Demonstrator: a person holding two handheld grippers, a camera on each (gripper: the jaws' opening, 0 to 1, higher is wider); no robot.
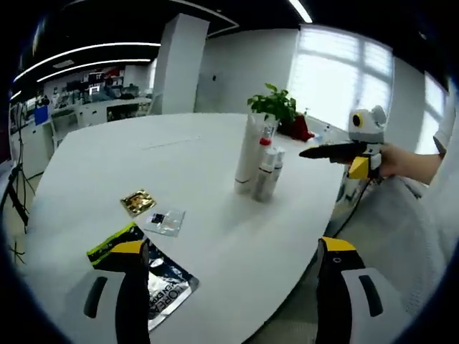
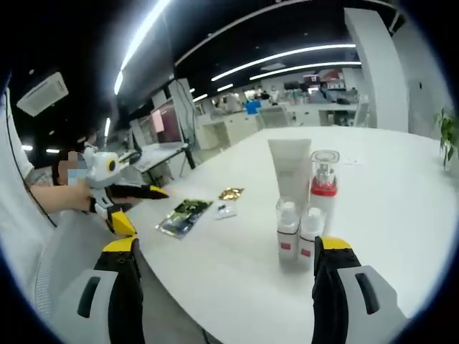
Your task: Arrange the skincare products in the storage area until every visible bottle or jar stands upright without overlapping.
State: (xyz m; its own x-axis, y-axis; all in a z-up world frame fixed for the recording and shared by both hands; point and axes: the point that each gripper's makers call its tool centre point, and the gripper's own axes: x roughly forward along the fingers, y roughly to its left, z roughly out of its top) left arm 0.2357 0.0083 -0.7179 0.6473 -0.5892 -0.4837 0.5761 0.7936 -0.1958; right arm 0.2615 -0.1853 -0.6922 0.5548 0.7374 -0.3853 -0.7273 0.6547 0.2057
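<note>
**Bottles upright in a cluster, both grippers apart and empty**

On the white table (image 1: 215,236) a tall tube (image 2: 290,170), a red-collared bottle (image 2: 324,188) and two small bottles (image 2: 287,228) stand upright, close together. The left gripper (image 1: 233,269) hangs at the table edge, jaws wide, holding nothing; the right gripper (image 2: 226,269) faces the cluster, jaws wide too. Flat sachets lie apart from the bottles: a green-black one (image 2: 185,215), a gold one (image 1: 138,202) and a clear one (image 1: 165,221). A plant (image 1: 276,106) stands behind.
</note>
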